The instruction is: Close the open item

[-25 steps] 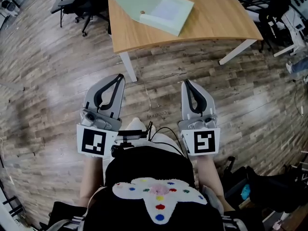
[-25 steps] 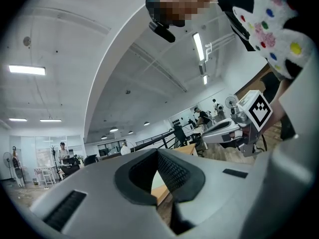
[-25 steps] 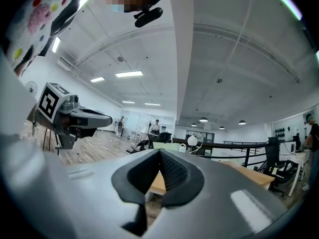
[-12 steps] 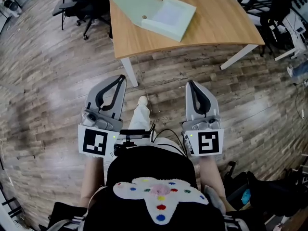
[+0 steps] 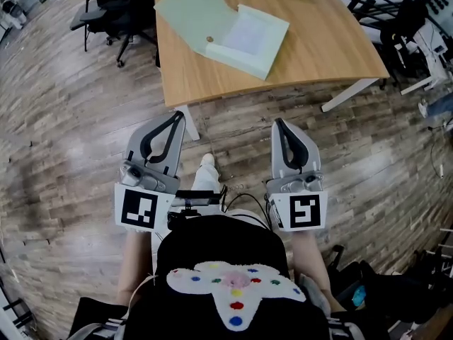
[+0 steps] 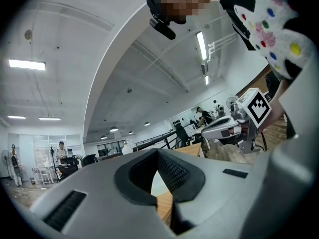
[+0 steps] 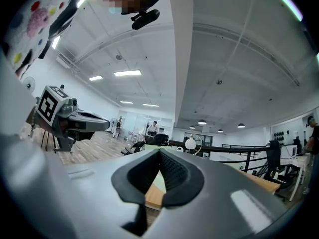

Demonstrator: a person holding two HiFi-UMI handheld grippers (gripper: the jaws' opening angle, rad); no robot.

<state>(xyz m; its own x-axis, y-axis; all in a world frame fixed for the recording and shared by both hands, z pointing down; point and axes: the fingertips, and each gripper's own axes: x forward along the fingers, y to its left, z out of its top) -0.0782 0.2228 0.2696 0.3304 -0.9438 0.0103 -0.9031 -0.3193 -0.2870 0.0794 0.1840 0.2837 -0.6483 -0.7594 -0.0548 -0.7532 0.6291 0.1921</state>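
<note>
A pale green box [image 5: 249, 37] lies open on the wooden table [image 5: 333, 41], its lid [image 5: 191, 9] laid flat toward the table's far left corner, so its long axis runs diagonally. Short of the table's near edge, above the plank floor [image 5: 71, 133], the left gripper [image 5: 175, 114] and right gripper [image 5: 278, 122] are both closed and empty. Their cubes carry black-and-white square markers [image 5: 137, 209]. Office chairs [image 5: 106, 6] stand left of the table.

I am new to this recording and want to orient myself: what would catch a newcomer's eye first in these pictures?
First, the pale green case lying open on the wooden table at the top of the head view. Next, the left gripper and right gripper, held side by side over the plank floor short of the table, both shut and empty.
</note>
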